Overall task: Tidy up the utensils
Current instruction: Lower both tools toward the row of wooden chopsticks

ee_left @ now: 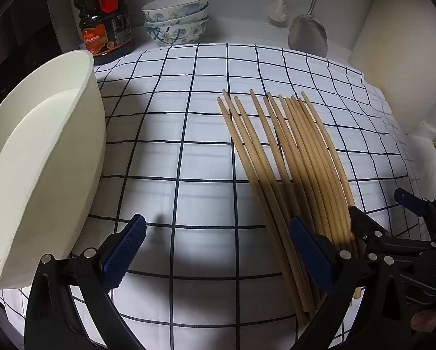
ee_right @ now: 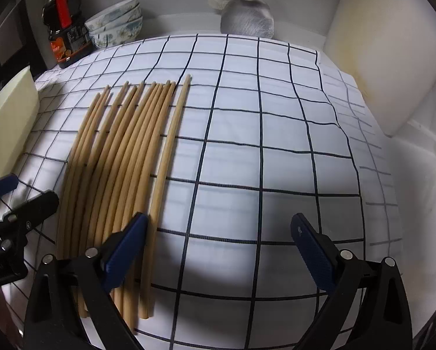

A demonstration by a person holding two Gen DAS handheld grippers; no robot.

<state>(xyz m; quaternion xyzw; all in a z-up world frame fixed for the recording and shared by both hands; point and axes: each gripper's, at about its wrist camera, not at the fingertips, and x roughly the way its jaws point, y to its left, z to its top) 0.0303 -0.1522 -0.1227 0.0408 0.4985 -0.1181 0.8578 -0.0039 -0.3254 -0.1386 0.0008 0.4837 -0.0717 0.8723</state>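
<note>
**Inspector:** How many chopsticks [ee_right: 121,180] are you counting?

**Assistant:** Eleven tips are showing in the right wrist view. Ten are lying packed side by side, and one is lying just apart on the right-hand edge of the group. All are resting flat on the checked cloth [ee_right: 261,145], tips pointing toward the back wall.

**Inspector:** Grippers?

**Assistant:** Two. The left gripper [ee_left: 218,250] is standing wide open and gripping nothing; its right finger [ee_left: 311,253] is sitting over the near ends of the chopsticks [ee_left: 291,175]. The right gripper [ee_right: 218,250] is likewise spread wide and empty, with its left finger [ee_right: 124,250] overlapping the same near ends. Whether either finger is touching the wood, I cannot tell.

**Inspector:** Other items?

**Assistant:** One white container [ee_left: 40,163] is sitting at the left of the cloth. At the back, three patterned bowls [ee_left: 175,19] are sitting stacked, beside one dark sauce bottle [ee_left: 105,17] with a red handle. One metal spatula [ee_left: 307,33] and one white brush [ee_left: 279,5] are hanging against the wall.
</note>
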